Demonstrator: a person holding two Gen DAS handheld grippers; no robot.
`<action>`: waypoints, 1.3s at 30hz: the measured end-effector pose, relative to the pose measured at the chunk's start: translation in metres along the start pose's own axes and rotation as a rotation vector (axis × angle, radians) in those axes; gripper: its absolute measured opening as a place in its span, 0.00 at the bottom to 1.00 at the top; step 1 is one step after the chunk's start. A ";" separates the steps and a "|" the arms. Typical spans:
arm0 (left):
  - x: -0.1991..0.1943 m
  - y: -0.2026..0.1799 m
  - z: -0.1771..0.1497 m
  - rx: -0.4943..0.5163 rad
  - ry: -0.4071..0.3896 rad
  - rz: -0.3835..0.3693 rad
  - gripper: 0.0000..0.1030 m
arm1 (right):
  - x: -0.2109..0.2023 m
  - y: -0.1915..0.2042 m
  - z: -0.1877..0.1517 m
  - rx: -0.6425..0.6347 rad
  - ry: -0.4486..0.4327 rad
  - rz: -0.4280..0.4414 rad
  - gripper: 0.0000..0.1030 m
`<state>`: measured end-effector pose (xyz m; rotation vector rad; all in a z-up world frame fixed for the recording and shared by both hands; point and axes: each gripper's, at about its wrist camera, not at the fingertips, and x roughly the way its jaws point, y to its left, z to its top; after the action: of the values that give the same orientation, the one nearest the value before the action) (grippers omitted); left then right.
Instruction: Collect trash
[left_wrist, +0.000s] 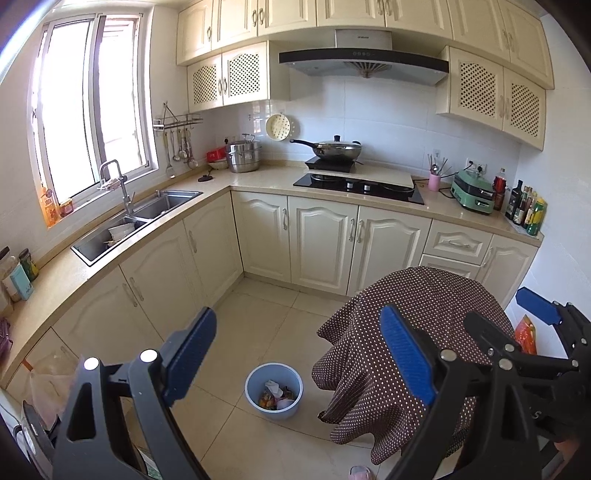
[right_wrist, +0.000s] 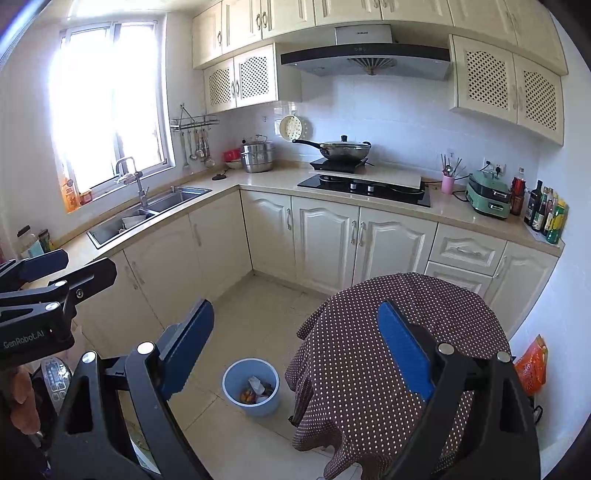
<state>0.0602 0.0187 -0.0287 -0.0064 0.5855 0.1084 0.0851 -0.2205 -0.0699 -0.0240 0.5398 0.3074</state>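
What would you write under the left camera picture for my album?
Open left gripper held high over a blue trash bin on the kitchen floor.

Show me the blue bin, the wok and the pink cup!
Bin (left_wrist: 258, 403), left wrist view, outer wall.
Wok (right_wrist: 345, 149), right wrist view, steel bowl.
Cup (right_wrist: 447, 184), right wrist view, side.

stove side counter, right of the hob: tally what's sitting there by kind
pink utensil cup: 1
green electric cooker: 1
cluster of bottles: 1, too crowded to count singly
Total: 3 kinds
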 end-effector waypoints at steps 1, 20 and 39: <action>0.005 -0.003 0.004 0.000 0.003 0.004 0.86 | 0.006 -0.005 0.004 -0.003 0.002 0.005 0.84; 0.104 -0.065 0.049 -0.019 0.108 0.075 0.86 | 0.089 -0.079 0.039 -0.002 0.081 0.072 0.84; 0.183 -0.165 0.061 0.078 0.219 0.051 0.86 | 0.154 -0.203 -0.004 0.117 0.236 -0.071 0.84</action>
<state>0.2624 -0.1245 -0.0824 0.0732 0.8082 0.1348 0.2683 -0.3709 -0.1635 0.0346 0.7884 0.2039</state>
